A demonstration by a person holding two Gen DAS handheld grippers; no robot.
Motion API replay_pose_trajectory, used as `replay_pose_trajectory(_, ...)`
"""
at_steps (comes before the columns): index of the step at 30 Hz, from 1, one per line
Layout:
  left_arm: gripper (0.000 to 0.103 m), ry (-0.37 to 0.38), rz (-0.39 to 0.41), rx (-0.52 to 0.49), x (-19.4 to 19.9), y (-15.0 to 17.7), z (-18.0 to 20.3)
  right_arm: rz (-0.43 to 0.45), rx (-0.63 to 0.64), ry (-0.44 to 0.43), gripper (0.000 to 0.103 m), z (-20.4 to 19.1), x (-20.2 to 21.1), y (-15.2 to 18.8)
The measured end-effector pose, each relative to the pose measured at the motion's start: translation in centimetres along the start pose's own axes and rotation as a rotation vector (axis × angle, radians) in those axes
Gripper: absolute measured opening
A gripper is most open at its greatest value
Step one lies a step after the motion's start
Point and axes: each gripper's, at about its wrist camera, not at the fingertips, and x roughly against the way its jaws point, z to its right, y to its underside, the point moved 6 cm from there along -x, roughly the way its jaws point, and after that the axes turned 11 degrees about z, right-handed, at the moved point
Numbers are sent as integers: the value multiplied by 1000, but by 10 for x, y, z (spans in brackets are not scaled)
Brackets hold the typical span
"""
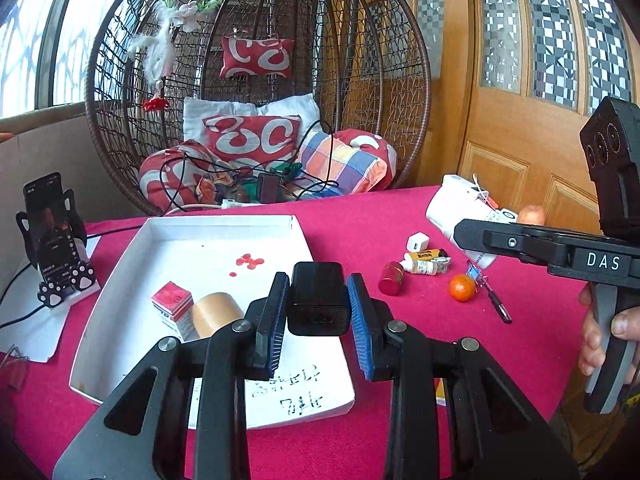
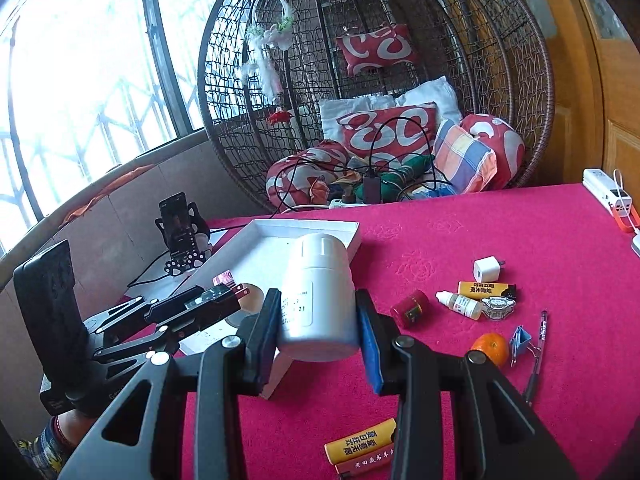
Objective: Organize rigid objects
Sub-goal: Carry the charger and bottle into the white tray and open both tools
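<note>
The black charger (image 1: pixel 318 298) sits clenched in the left gripper (image 1: pixel 318 312) above the white tray (image 1: pixel 120 264), long axis pointing away from the camera. The right gripper (image 2: pixel 316 332), marked "DAS", grasps the white bottle (image 2: pixel 316 300) over the red worktop (image 2: pixel 480 240), cap forward; its label digits are too blurred to read.

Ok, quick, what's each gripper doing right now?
Left gripper: closed on the black charger plug, above the white tray.
Right gripper: closed on the white bottle.
</note>
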Motion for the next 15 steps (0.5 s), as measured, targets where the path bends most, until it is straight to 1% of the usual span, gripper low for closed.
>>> replay_pose_trajectory(3, 29, -32, 8, 9, -3, -10, -23, -46, 21, -25, 36, -13, -17, -1)
replay_pose_trajectory(7, 29, -85, -17, 47, -18, -21, -63, -90, 44, -42, 36, -27, -41, -4)
replay_pose_trajectory(10, 29, -125, -64, 71, -40, -26, -97, -137, 21, -69, 36, -33, -61, -4)
replay_pose_trajectory(13, 29, -153, -130, 138, -64, -24, -131, -173, 13, -65, 36, -38, -84, -6)
replay_pose_trajectory(15, 29, -178, -153, 166, -77, -21, -148, -190, -1, -61, 36, -39, -99, -7)
